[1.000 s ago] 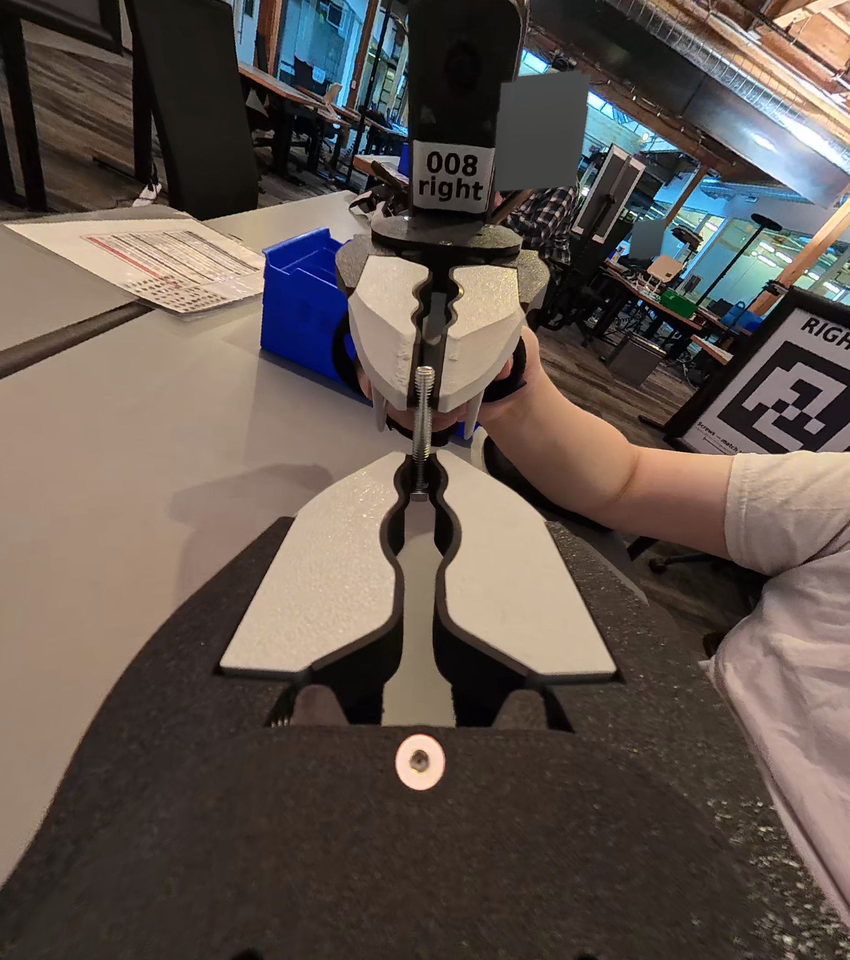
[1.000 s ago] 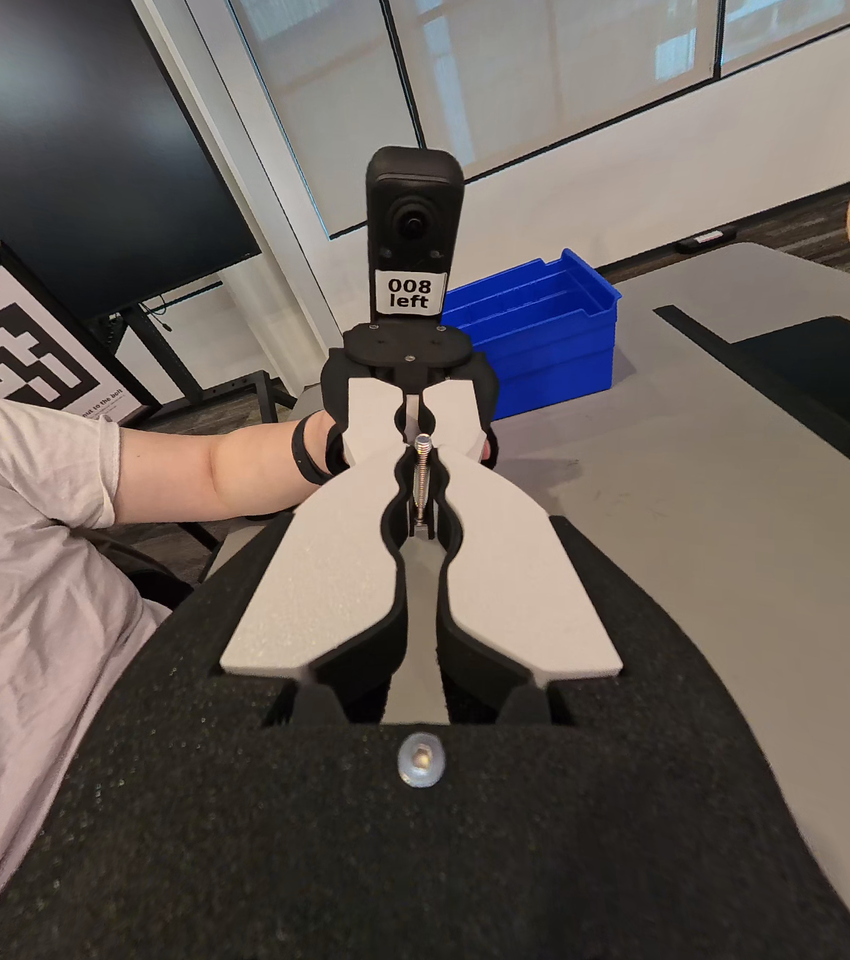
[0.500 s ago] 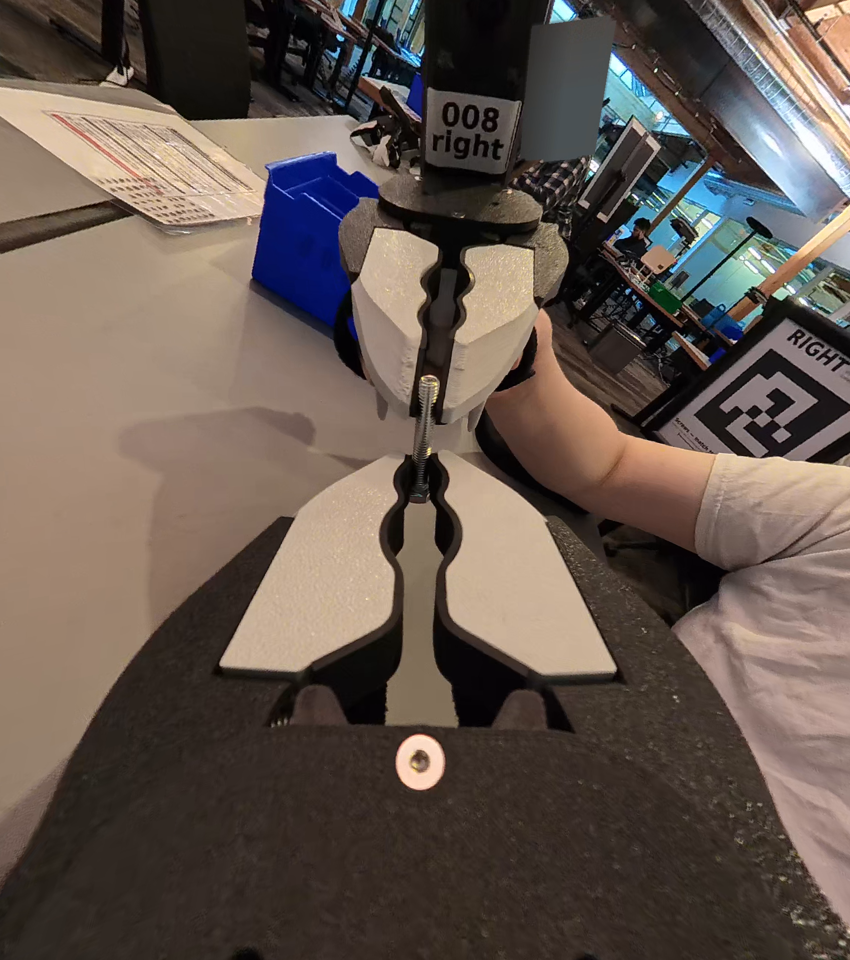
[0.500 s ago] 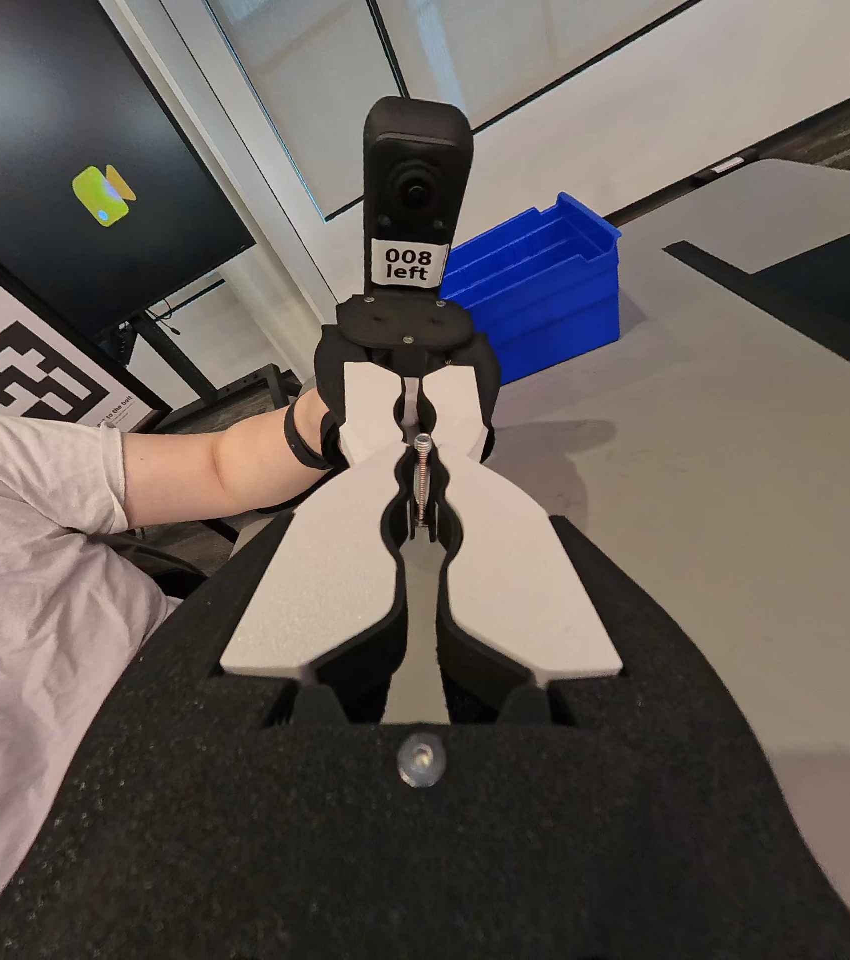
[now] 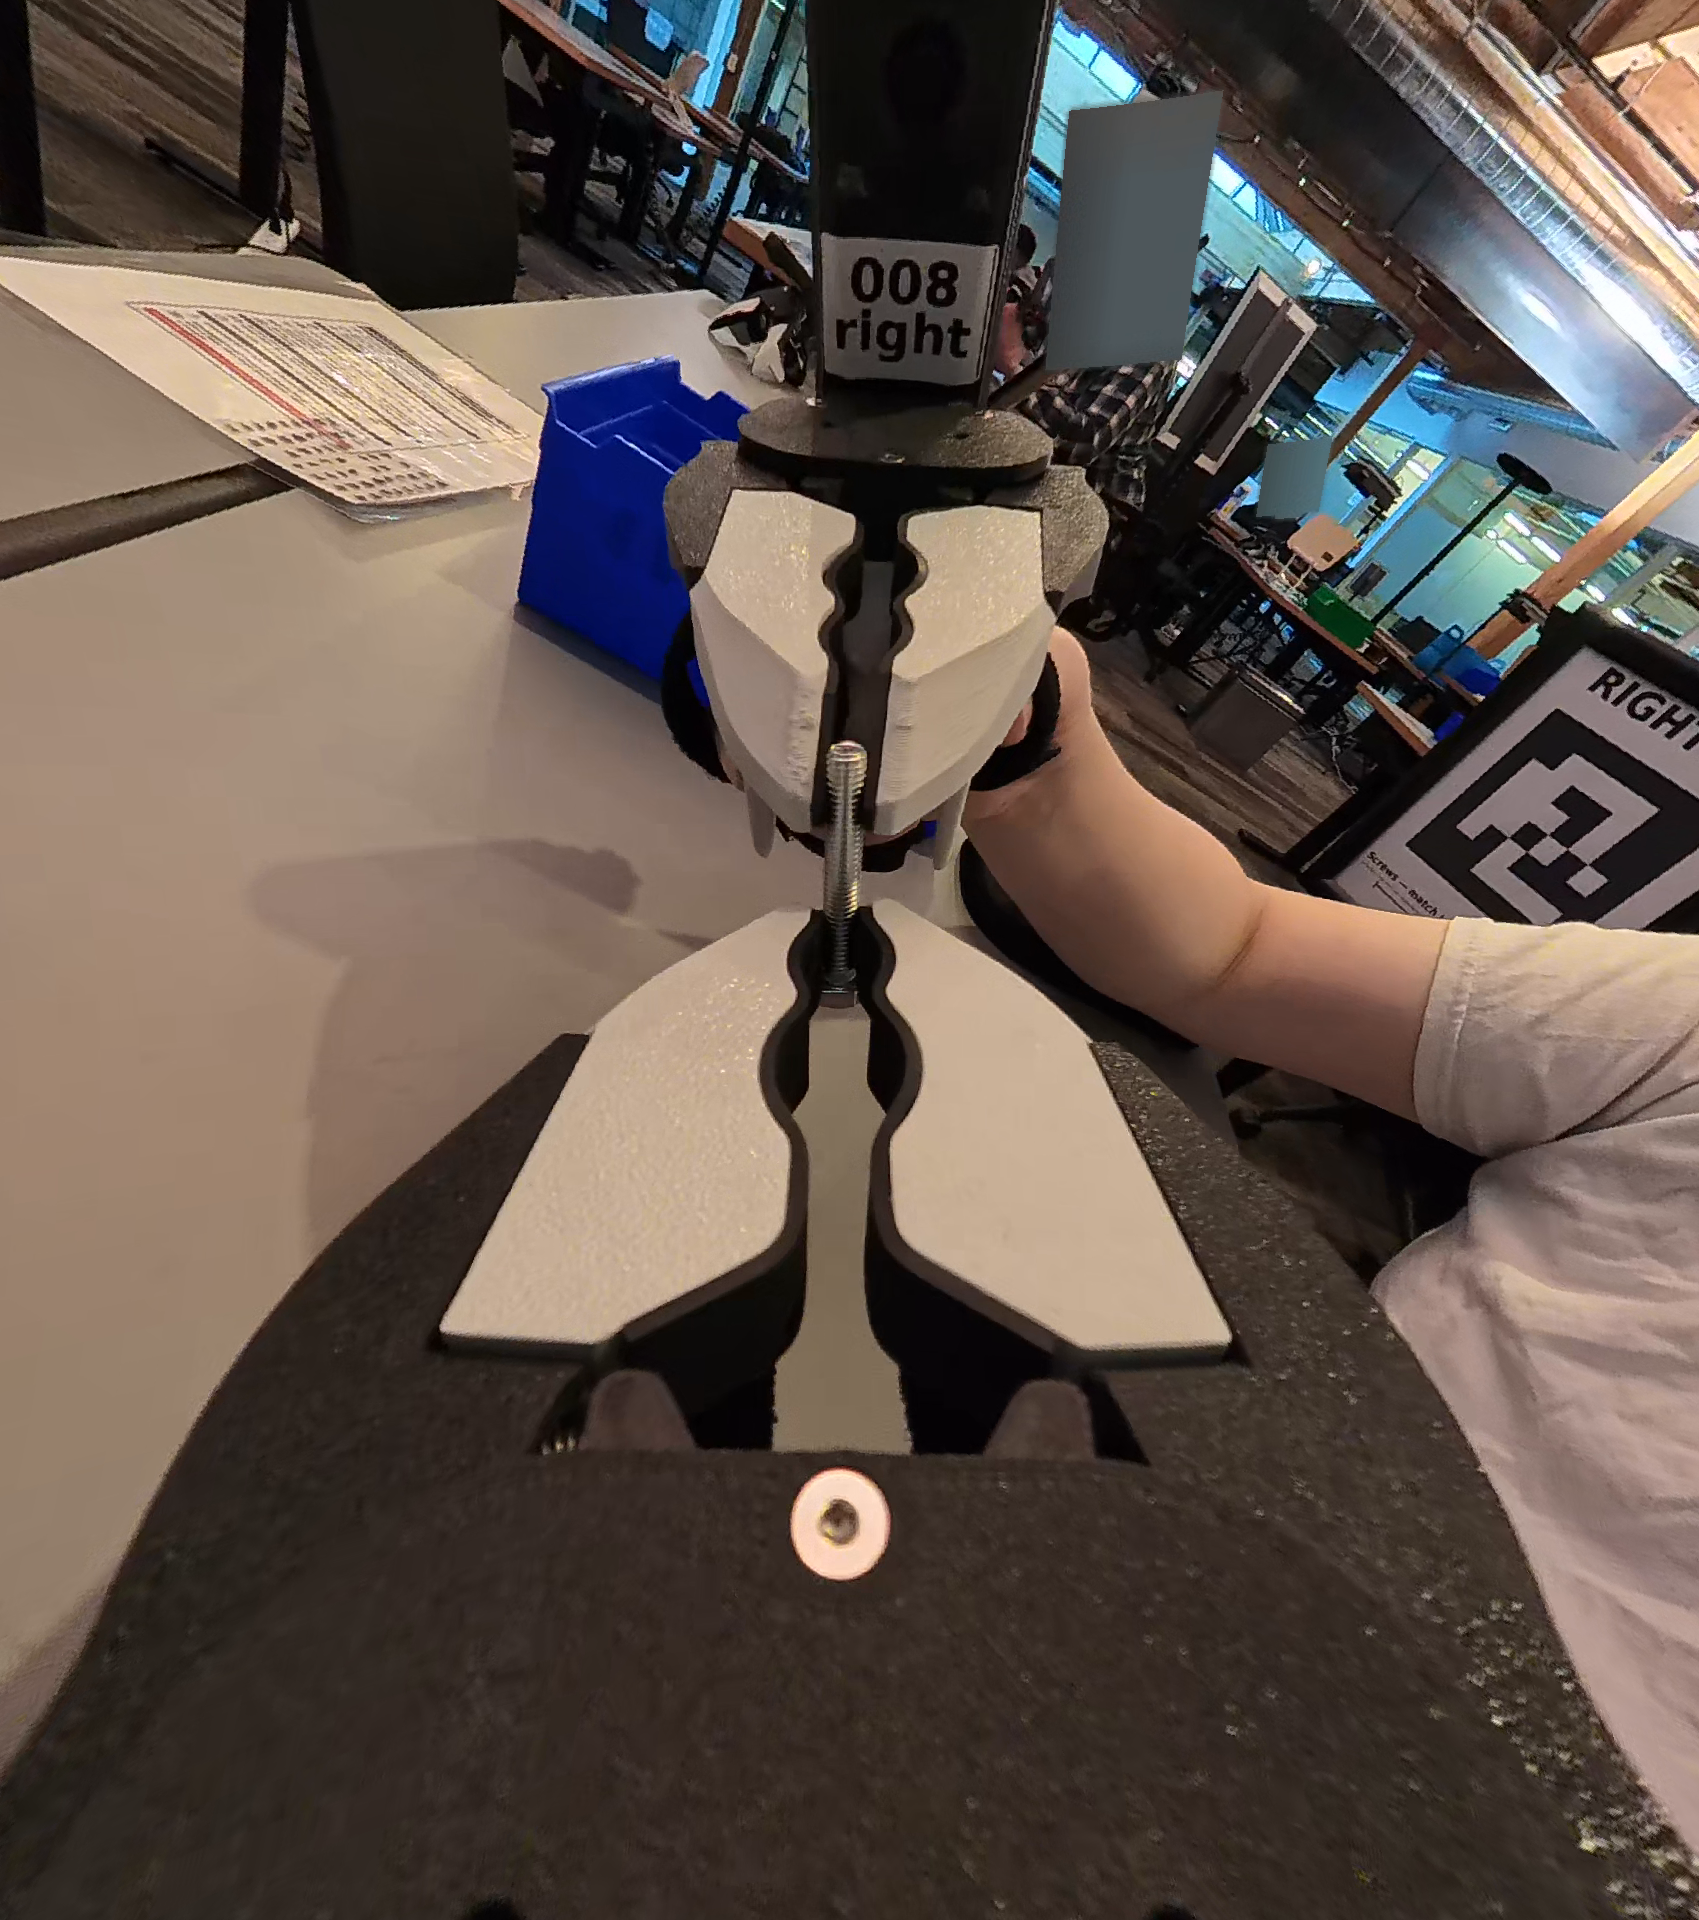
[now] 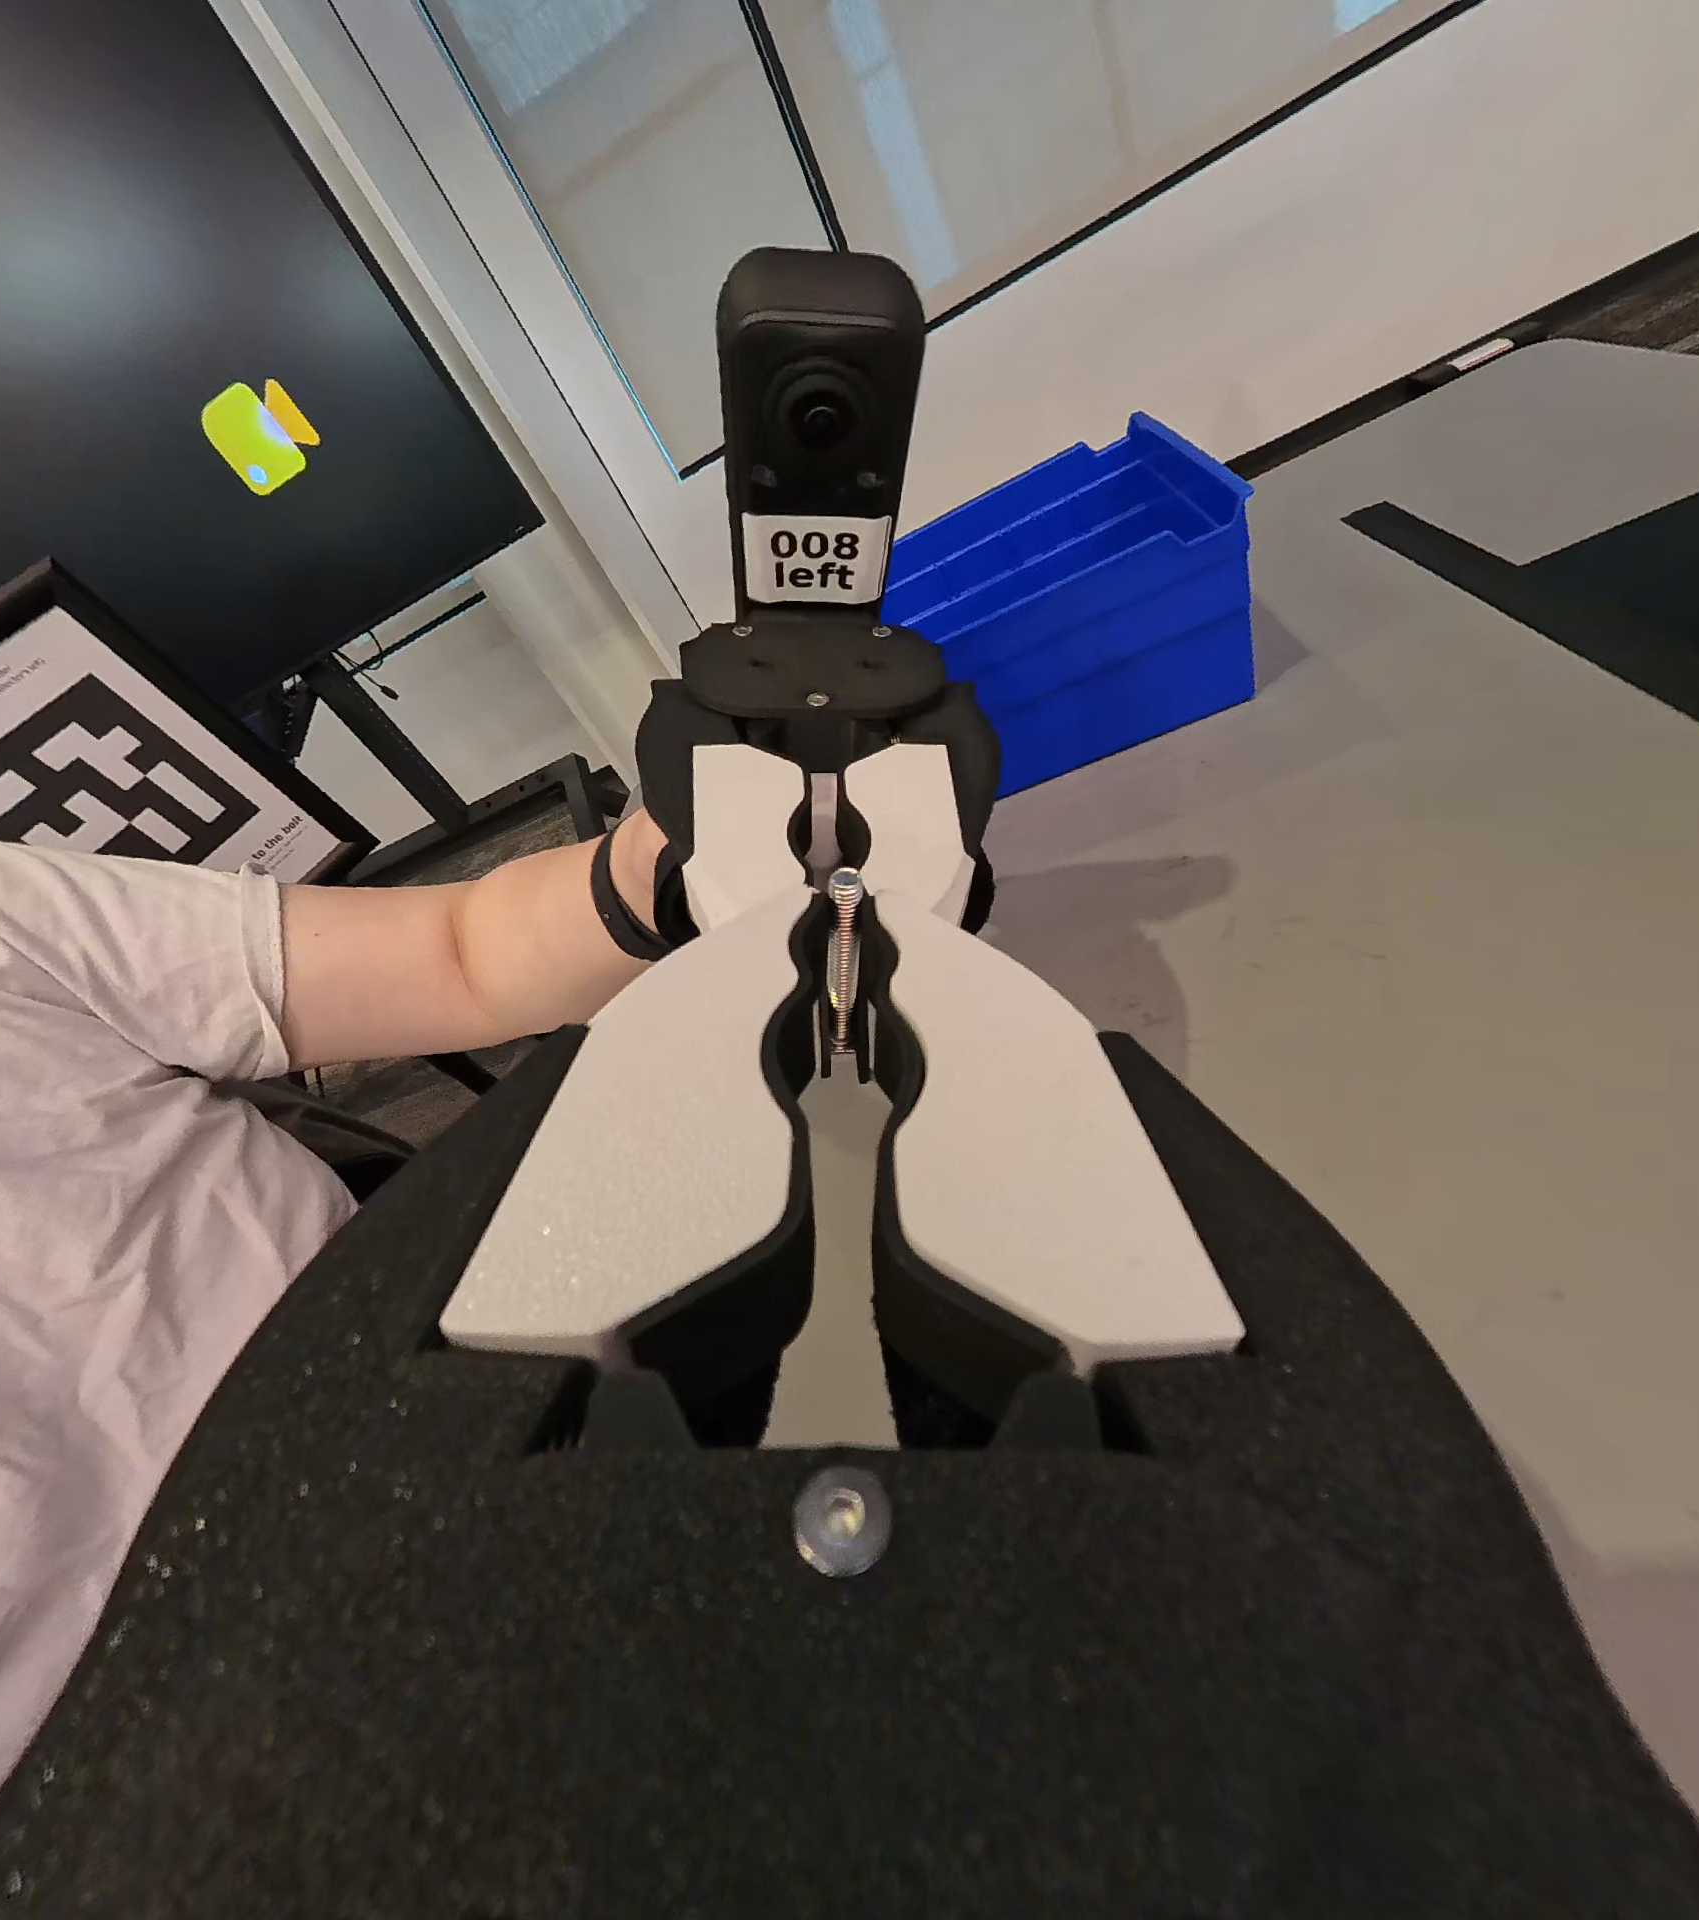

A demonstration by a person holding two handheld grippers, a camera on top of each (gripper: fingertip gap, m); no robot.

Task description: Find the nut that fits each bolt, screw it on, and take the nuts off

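Note:
A silver bolt (image 5: 843, 842) spans the gap between my two grippers, held in the air over the grey table (image 5: 201, 831). My left gripper (image 5: 837, 961) is shut at its tips on the near end, where a small nut (image 5: 837, 992) sits on the thread. My right gripper (image 5: 860, 800) faces it, jaws nearly together around the far end. In the right wrist view the bolt (image 6: 841, 961) lies between the fingertips of the right gripper (image 6: 842, 925), with the left gripper (image 6: 829, 868) just beyond. Which end is the bolt's head I cannot tell.
A blue bin (image 6: 1084, 644) stands on the table behind the grippers and also shows in the left wrist view (image 5: 606, 551). A printed sheet (image 5: 305, 395) lies at the far left. A person's arm (image 5: 1188, 935) and white sleeve are at the right. A marker board (image 5: 1593, 821) stands off the table. My left and right fingertips are right by each other.
Both grippers stay on the bolt. The right gripper has tipped upward, bringing more of the wall screen into its view. The left view tilted and swung back.

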